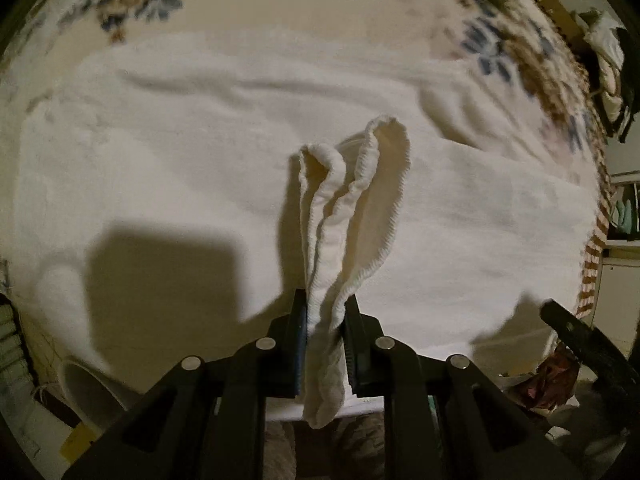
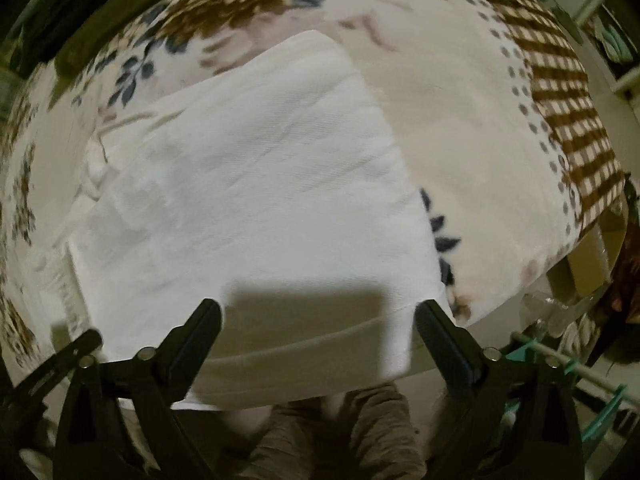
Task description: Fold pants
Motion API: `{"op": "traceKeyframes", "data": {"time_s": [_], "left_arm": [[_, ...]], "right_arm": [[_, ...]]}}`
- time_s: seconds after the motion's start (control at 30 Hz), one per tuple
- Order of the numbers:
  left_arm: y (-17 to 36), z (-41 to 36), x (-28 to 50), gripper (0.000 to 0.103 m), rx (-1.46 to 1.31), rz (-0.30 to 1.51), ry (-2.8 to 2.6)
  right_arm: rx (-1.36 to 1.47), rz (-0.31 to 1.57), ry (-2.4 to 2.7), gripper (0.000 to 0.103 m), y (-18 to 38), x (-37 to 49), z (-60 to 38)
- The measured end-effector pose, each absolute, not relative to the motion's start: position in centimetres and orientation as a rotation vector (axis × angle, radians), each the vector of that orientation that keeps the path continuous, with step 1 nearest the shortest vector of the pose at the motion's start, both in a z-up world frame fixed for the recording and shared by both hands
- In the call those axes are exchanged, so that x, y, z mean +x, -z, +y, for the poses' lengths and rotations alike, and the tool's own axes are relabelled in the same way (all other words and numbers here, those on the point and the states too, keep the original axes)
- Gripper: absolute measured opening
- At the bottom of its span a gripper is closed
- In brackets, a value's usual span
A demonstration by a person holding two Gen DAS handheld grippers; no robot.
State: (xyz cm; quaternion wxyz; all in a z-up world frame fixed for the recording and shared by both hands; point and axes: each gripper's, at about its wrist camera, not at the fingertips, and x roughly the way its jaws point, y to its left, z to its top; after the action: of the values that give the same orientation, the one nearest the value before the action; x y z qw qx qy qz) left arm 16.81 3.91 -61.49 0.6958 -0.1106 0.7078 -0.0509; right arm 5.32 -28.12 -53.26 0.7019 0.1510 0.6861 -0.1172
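Pants waistband pinched in left gripper; right gripper agape, image blurred

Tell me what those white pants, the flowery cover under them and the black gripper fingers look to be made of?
White pants: soft woven or knit cloth, probably cotton; matte, with a puckered elastic band pinched in the left gripper.
Flowery cover: plush, fleece-like blanket, slightly fuzzy, printed.
Right gripper fingers: hard black plastic, faintly shiny; material uncertain.

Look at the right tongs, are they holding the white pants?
No, the right tongs stand wide open above the white pants, with nothing between their fingers.
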Motion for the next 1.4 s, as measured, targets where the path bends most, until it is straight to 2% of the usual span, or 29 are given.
{"op": "traceKeyframes", "data": {"time_s": [0.13,0.17,0.2,0.23,0.27,0.3,0.47,0.63,0.8,0.97,1.03,1.07,1.1,1.2,1.4], "left_arm": [[61.2,4.9,17.3,0.017,-0.354,1.587,0.09],[60.4,5.4,17.0,0.024,-0.369,1.564,0.087],[59.6,6.4,16.4,0.038,-0.381,1.54,0.081],[58.5,7.8,15.7,0.047,-0.421,1.5,0.078],[57.8,8.8,15.0,0.065,-0.463,1.468,0.073],[57.2,10.2,14.1,0.074,-0.512,1.433,0.056],[57.4,19.2,8.0,0.076,-0.842,1.284,-0.136],[61.7,25.3,4.1,0.076,-1.164,1.11,-0.33],[65.2,26.5,4.7,0.078,-1.358,0.975,-0.361],[63.3,26.5,6.5,0.073,-1.304,0.923,-0.34],[63.4,26.5,6.7,0.048,-1.294,0.92,-0.356],[63.5,26.5,6.7,0.03,-1.281,0.924,-0.364],[63.7,25.8,7.2,0.024,-1.271,0.925,-0.358],[61.7,24.4,7.8,0.018,-1.16,0.898,-0.32],[51.4,17.8,9.4,0.017,-0.858,0.827,-0.143]], "right_arm": [[0.273,1.54,0.234,0.103,53.3,6.0,-26.6],[0.261,1.539,0.221,0.103,53.2,6.4,-26.0],[0.251,1.535,0.208,0.103,53.1,6.7,-25.4],[0.246,1.536,0.196,0.103,52.9,7.0,-24.9],[0.244,1.541,0.182,0.103,52.8,7.4,-24.2],[0.244,1.547,0.16,0.103,52.7,7.8,-23.4],[0.203,1.57,0.037,0.103,52.1,9.5,-19.5],[0.154,1.603,-0.072,0.103,52.9,11.5,-15.2],[0.145,1.613,-0.102,0.103,54.5,13.0,-13.2],[0.156,1.616,-0.082,0.103,55.6,13.8,-12.2],[0.182,1.623,-0.074,0.103,55.9,13.9,-12.5],[0.192,1.623,-0.07,0.103,55.9,13.8,-12.8],[0.198,1.62,-0.068,0.103,56.0,13.8,-12.9],[0.206,1.612,-0.07,0.103,56.0,13.6,-13.5],[0.275,1.598,-0.077,0.103,55.1,11.8,-17.8]]}}
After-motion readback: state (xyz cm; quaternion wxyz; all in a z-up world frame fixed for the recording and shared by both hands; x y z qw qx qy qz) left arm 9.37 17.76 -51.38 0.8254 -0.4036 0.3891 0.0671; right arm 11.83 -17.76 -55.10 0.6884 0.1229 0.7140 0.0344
